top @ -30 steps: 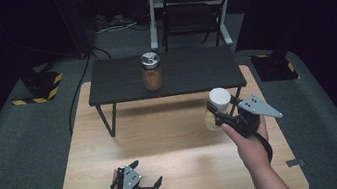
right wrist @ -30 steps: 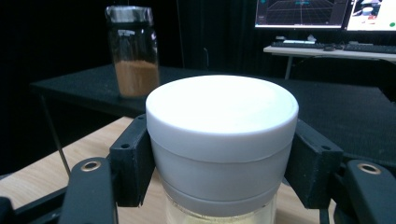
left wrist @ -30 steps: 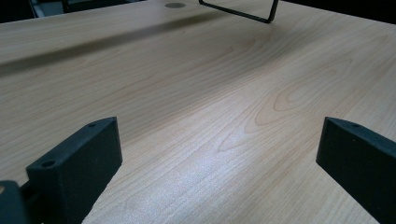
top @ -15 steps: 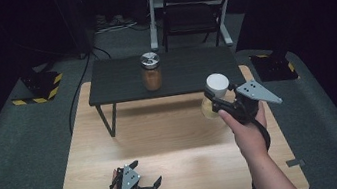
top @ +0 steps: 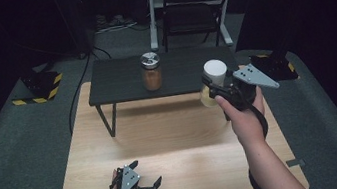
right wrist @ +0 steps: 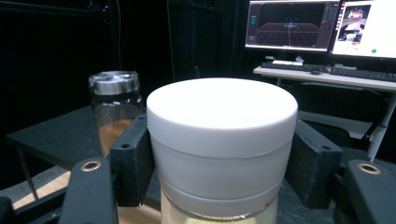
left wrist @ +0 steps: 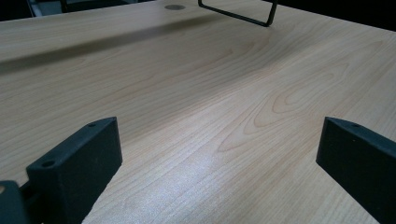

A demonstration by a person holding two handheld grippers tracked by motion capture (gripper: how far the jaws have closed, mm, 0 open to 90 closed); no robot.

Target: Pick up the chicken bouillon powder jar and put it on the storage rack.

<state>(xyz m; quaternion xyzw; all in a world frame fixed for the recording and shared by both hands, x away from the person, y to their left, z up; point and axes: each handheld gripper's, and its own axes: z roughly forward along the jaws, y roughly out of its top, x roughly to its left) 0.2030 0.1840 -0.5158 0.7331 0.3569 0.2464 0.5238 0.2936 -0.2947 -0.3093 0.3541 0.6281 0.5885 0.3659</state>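
Note:
My right gripper (top: pixel 212 89) is shut on a white-lidded jar (top: pixel 213 81) of pale contents, held in the air just off the right front edge of the low black shelf (top: pixel 119 84). In the right gripper view that white-lidded jar (right wrist: pixel 222 144) sits squeezed between both black jaws. A glass jar with a silver lid (top: pixel 151 70) and brown powder stands on the shelf's middle; the right gripper view has this silver-lidded jar (right wrist: pixel 114 109) behind and to the left. My left gripper (top: pixel 153 188) rests open at the table's near left edge, nothing between its jaws.
The light wooden table (top: pixel 163 140) carries the black shelf at its far end. A black chair (top: pixel 192 15) and a desk leg stand beyond it. Monitors (right wrist: pixel 322 25) and a keyboard sit on a desk in the right gripper view. Yellow-black hazard tape (top: pixel 37 94) marks the floor at left.
My right gripper has carried the white-lidded jar away from me and slightly upward, closer to the black shelf's right end. The left gripper has stayed put.

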